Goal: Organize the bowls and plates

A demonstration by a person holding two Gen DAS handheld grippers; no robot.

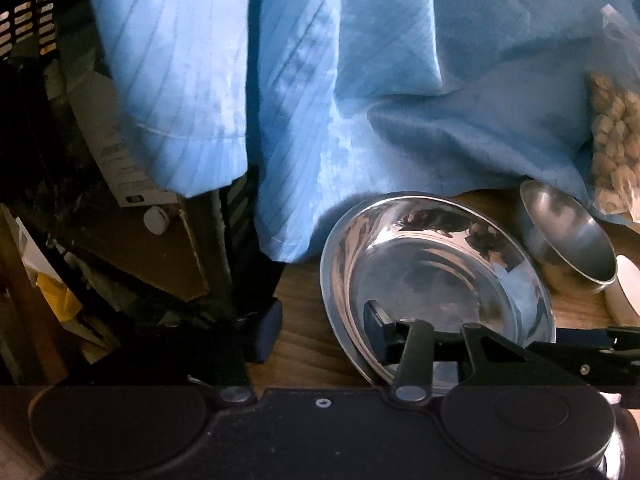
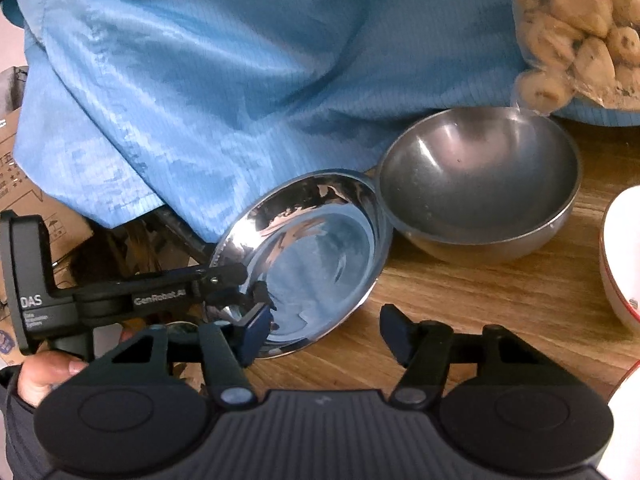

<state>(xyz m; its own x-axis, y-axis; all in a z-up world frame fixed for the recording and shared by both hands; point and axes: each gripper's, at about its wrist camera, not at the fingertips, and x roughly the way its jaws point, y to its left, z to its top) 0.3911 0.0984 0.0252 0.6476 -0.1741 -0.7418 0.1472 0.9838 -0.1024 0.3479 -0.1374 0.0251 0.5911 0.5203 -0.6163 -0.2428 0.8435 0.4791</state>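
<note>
Blue cloth [image 2: 224, 92] fills the back of both views, draped down to the wooden table [image 2: 500, 300] and over the far rim of the plate [image 2: 316, 264]. The plate, shiny steel, sits near the table's left edge, with its far-right rim touching or nearly touching the bowl [image 2: 480, 184]. The bowl, dull steel, stands upright just right of the plate. A clear bag [image 2: 580, 28] of pale lumps hangs over the bowl's far rim. A white dish [image 2: 620, 256] with a red edge lies right of the bowl, mostly cut off. Cardboard [image 2: 36, 204] shows left of the plate, off the table. Left gripper [image 1: 320, 330] straddles the plate's near-left rim: one finger inside the plate, the other outside over the table, a clear gap to the rim, so released, nothing gripped. Right gripper [image 2: 324, 336] straddles the plate's near rim: left finger overlaps the rim, right finger over bare table beside the plate, jaws apart, not clenched. A hand [image 2: 44, 372] holds the left gripper's handle, left of the plate.
</note>
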